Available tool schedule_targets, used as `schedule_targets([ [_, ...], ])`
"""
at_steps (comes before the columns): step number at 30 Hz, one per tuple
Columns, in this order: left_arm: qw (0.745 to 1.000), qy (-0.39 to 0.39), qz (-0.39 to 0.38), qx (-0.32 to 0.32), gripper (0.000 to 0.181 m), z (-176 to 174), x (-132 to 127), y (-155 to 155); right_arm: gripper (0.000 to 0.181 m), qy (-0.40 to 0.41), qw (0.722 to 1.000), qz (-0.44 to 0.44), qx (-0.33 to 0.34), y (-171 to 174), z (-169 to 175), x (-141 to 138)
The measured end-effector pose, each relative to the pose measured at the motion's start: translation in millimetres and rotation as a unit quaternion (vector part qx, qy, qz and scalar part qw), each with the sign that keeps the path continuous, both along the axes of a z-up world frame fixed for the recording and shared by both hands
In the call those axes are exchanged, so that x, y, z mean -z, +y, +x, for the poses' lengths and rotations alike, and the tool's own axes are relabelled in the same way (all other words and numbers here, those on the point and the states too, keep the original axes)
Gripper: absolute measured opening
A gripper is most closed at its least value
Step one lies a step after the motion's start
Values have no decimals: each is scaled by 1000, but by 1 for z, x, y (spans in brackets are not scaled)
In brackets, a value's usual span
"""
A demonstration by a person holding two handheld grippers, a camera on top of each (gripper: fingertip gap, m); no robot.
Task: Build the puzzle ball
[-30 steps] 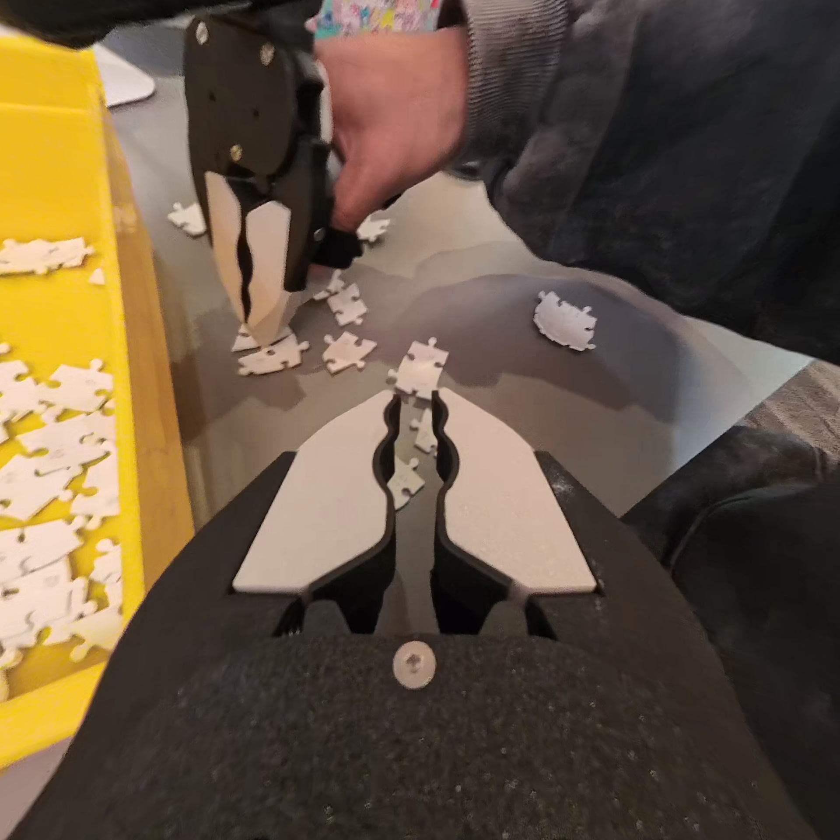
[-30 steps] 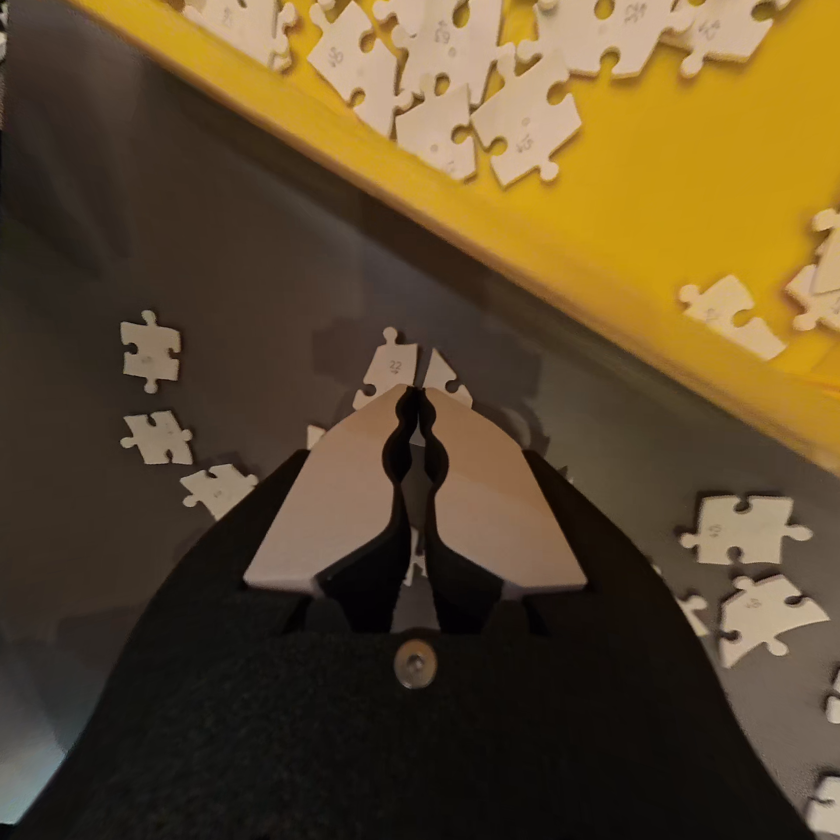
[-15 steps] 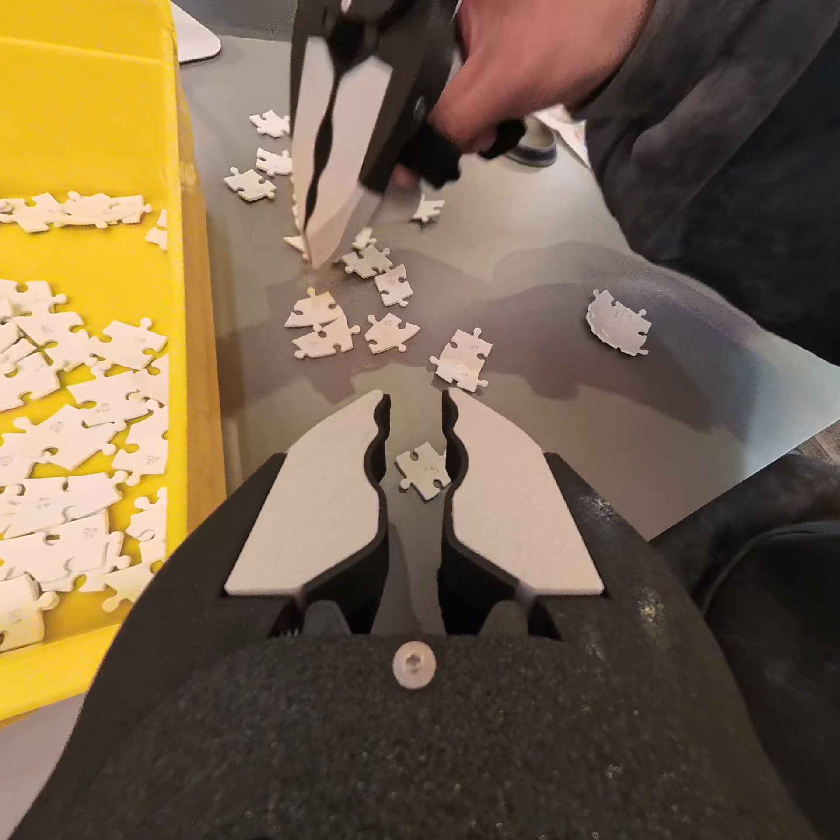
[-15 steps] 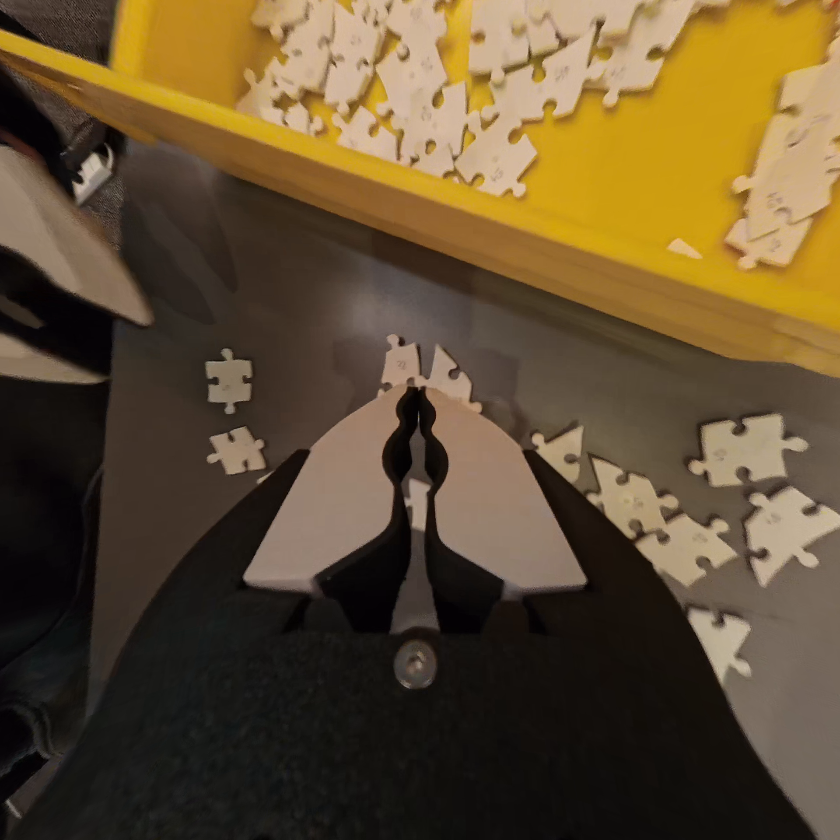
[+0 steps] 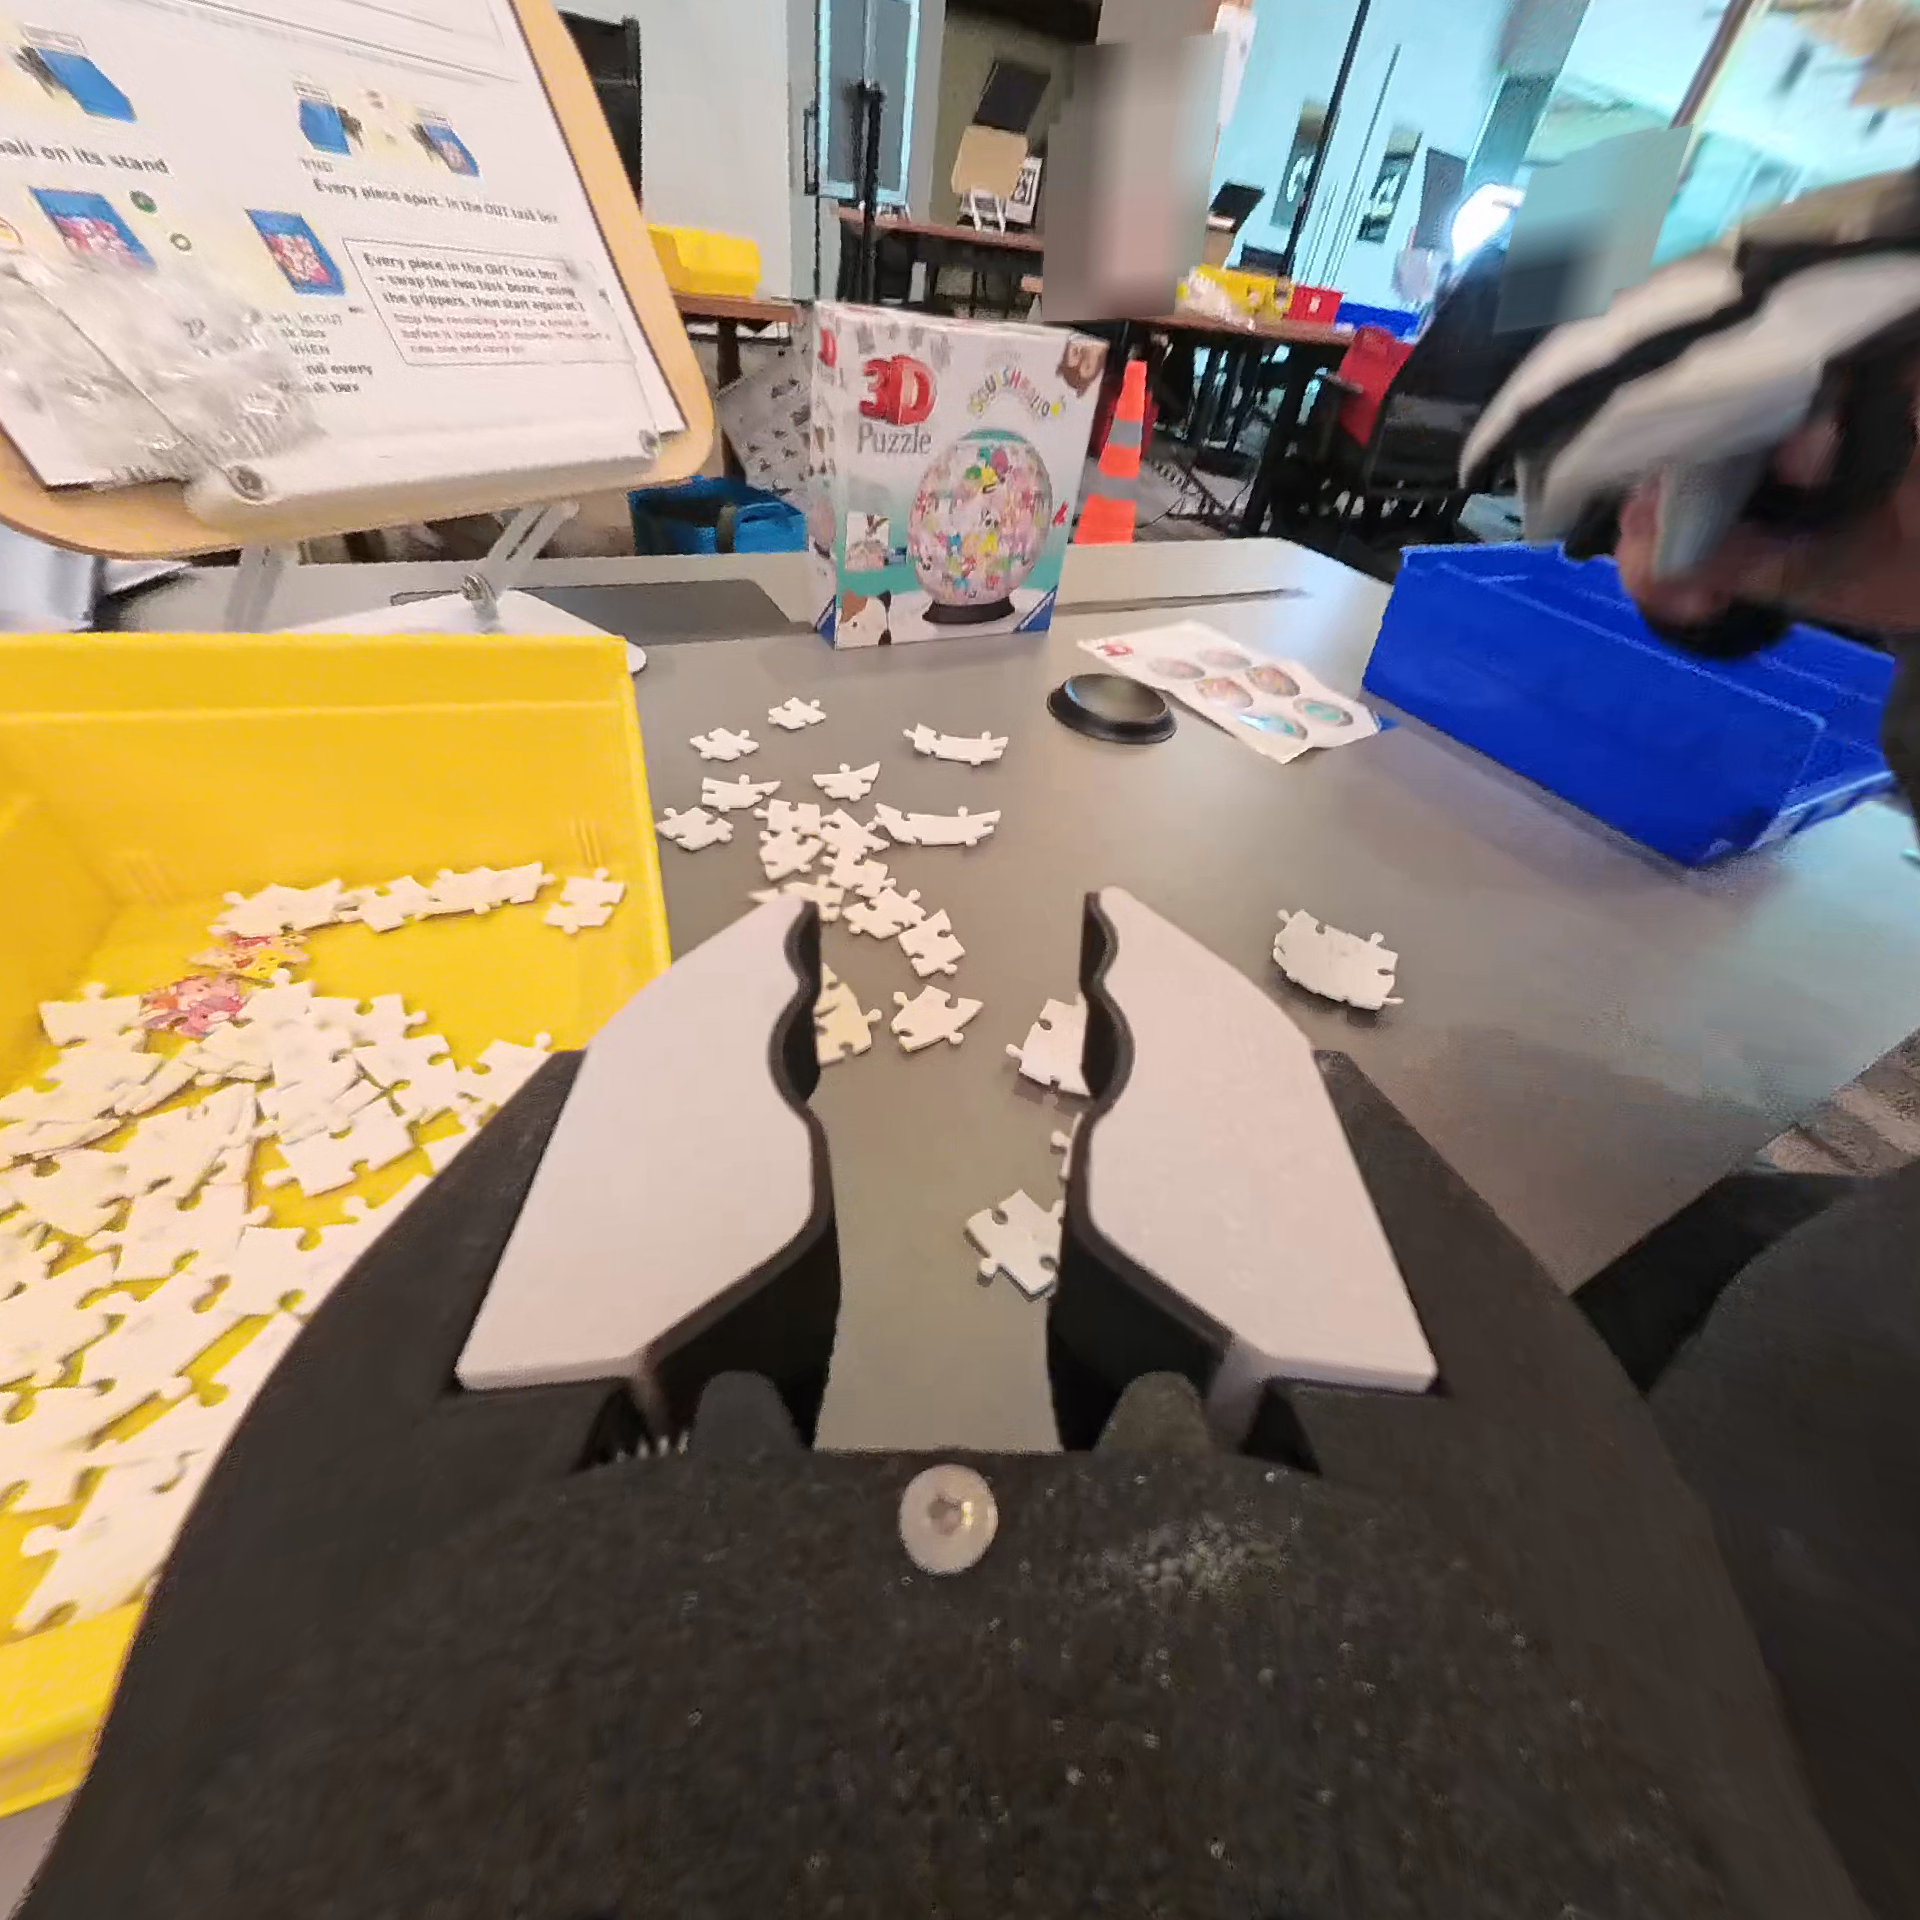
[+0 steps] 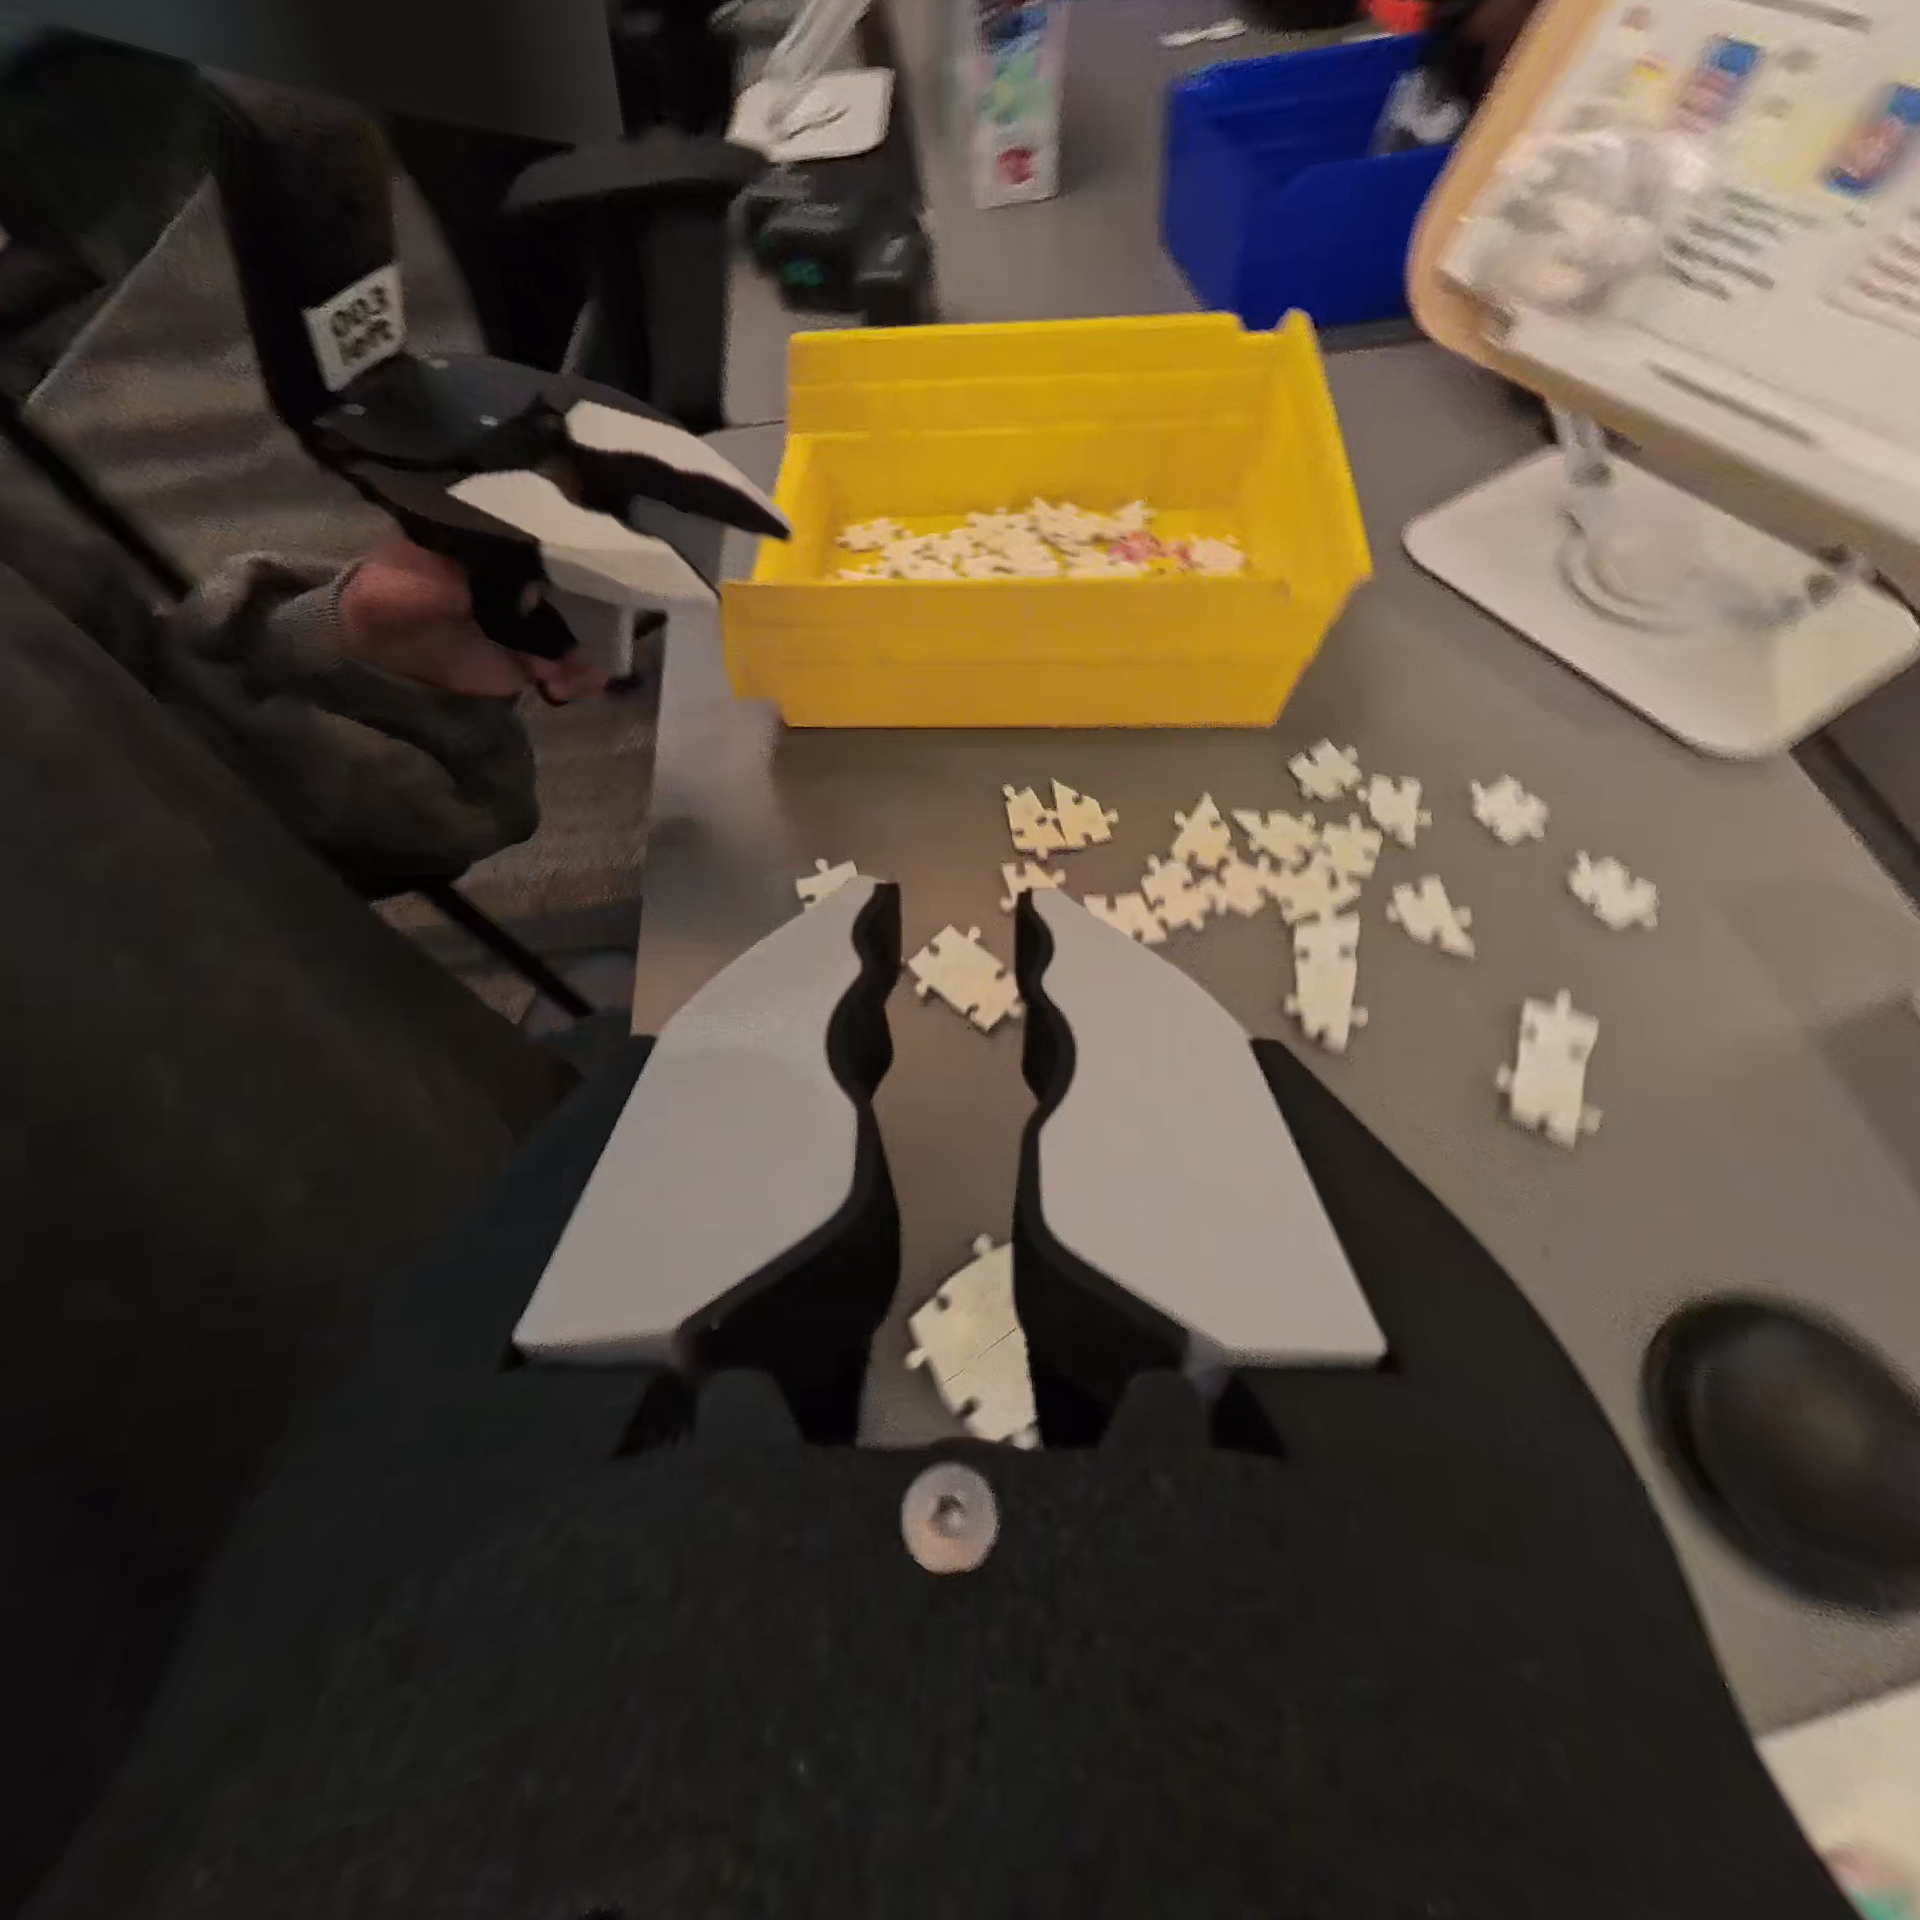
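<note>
Status: I hold both tools raised off the table, and neither carries anything. The left gripper is released, jaws wide apart, with only bare table and loose pieces showing through the gap. The right gripper is also released, with a narrower gap and nothing clamped; the pieces seen between its fingers lie flat on the table below.

Location of parts: most stock sits in the yellow bin on my left. A scatter of white-backed pieces lies on the table just beside the bin. A joined, curved section lies apart from the scatter, toward my right. A second small joined patch lies just ahead of the right fingertips in the right wrist view. The black stand and the box stand further back. I judge the build to be at an early stage: only small joined groups, no ball form.

Key relation: from the left gripper, the scatter lies straight ahead and below, strung out away from me along the finger line, so a forward-and-down reach meets it. The curved section lies right of the left tool's right finger and is, in my judgement, nearer the right gripper. Its long axis runs roughly crosswise in the left wrist view, so I expect the right tool must close across its short width.
</note>
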State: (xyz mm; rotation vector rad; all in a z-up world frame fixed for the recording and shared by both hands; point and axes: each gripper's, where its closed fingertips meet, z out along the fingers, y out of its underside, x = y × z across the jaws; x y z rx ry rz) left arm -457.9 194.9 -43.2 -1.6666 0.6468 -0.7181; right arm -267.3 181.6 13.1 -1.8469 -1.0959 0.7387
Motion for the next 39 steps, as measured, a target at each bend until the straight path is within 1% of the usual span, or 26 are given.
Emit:
schedule_targets([
  [2,1000,-9,-4,13,59,-2,0,0,28,27,997,-1,71,-15,21,25],
  [4,1000,6,-9,13,63,-6,5,2,33,57,988,-4,145,-24,38,47],
  [6,999,44,-7,-16,64,-19,13,9,38,85,977,-12,196,-32,47,62],
  [7,997,64,-2,-40,61,-31,16,14,38,94,973,-11,210,-35,48,66],
  [9,994,77,2,-80,53,-54,18,24,37,75,974,-11,214,-40,48,76],
  [12,990,79,-31,-111,52,-83,24,35,35,21,980,-16,199,-45,45,87],
  [15,976,147,-49,-153,50,-112,41,46,31,46,979,-15,199,-41,41,85],
  [16,970,179,-59,-154,47,-119,48,49,30,58,978,-27,196,-40,39,86],
  [18,955,242,-109,-136,48,-127,68,57,29,68,979,-51,186,-37,36,92],
  [20,936,286,-185,-86,58,-124,89,63,29,61,981,-60,175,-34,35,96],
  [21,926,303,-216,-61,56,-122,97,68,28,58,982,-58,170,-33,34,97],
  [24,910,311,-274,16,53,-106,112,85,28,58,985,-52,156,-31,31,95],
  [26,885,333,-319,61,58,-101,125,86,27,54,985,-52,158,-31,34,95],
  [27,871,353,-333,72,59,-102,132,87,27,51,984,-52,163,-32,37,96],
  [28,859,376,-339,79,60,-102,137,87,26,49,983,-50,168,-32,40,96],
  [31,834,429,-336,88,51,-103,143,87,25,45,981,-49,182,-33,49,96],
  [33,818,463,-329,90,34,-105,145,84,24,44,980,-50,189,-32,55,97],
  [34,815,471,-325,92,28,-105,145,83,24,47,979,-51,191,-32,57,98],
  [36,812,481,-319,86,21,-108,144,83,24,53,979,-58,190,-30,58,100],
  [39,821,469,-318,72,12,-115,138,87,22,58,979,-67,182,-29,56,102],
])
